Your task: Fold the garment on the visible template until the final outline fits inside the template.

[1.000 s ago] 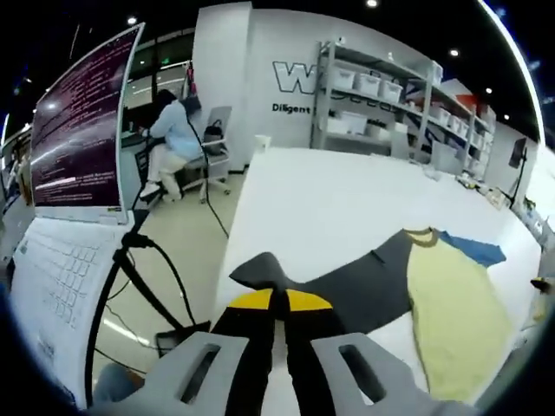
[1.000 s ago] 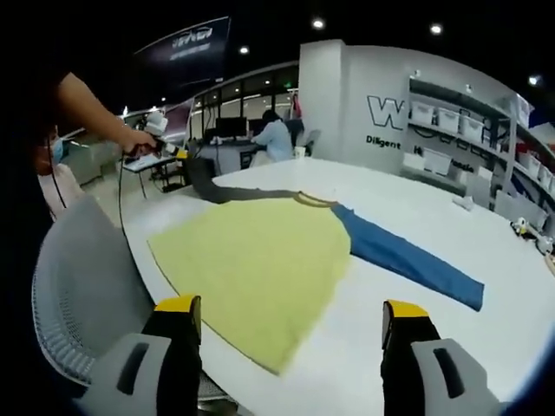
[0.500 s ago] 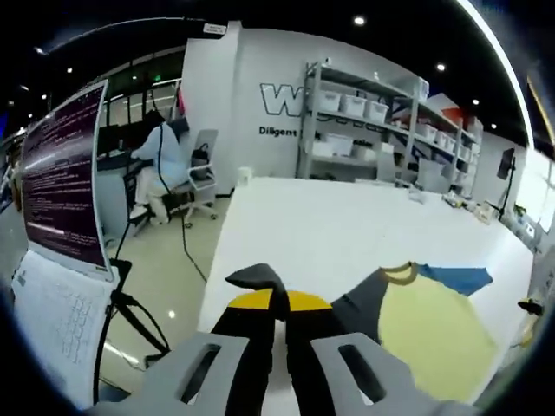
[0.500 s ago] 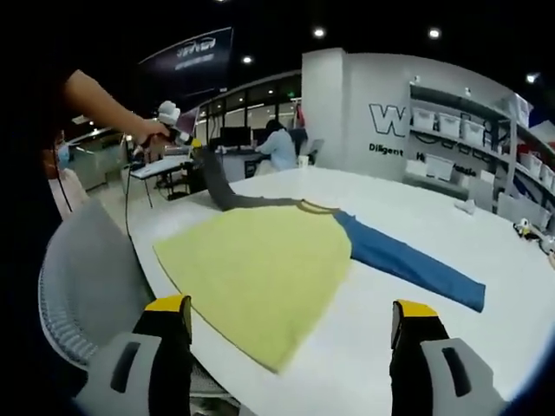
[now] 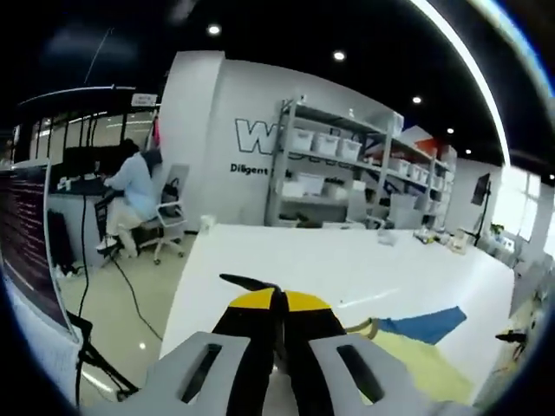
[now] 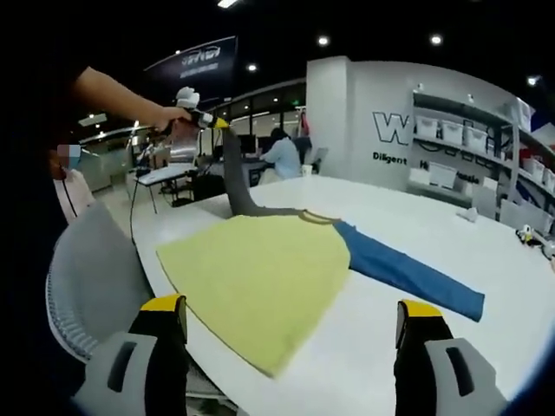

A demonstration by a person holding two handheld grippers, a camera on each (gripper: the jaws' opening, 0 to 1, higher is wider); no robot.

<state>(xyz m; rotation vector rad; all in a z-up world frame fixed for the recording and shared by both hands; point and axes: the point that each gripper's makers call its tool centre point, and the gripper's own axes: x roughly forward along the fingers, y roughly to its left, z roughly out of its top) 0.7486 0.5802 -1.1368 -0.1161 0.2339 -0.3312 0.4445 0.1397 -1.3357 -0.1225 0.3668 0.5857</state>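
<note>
Above the near-left edge of the white table [image 6: 416, 217], the left gripper [image 6: 201, 121] has its jaws pressed together on the cuff of the dark grey sleeve [image 6: 238, 191], which rises from the yellow-bodied long-sleeved shirt [image 6: 260, 273] lying flat near that edge. The long blue sleeve [image 6: 408, 270] stretches away toward the table's far right side. The right gripper [image 6: 290, 316], jaws spread wide and empty, hangs off the shirt's hem. No template outline can be made out, possibly hidden under the cloth. Storage bins on the grey shelving [image 5: 334, 143] hold contents too small to tell.

We see a white table [image 6: 408, 347] carrying the yellow-bodied garment [image 6: 269, 277] spread flat, its blue sleeve [image 6: 408, 273] lying outstretched on the surface.
</note>
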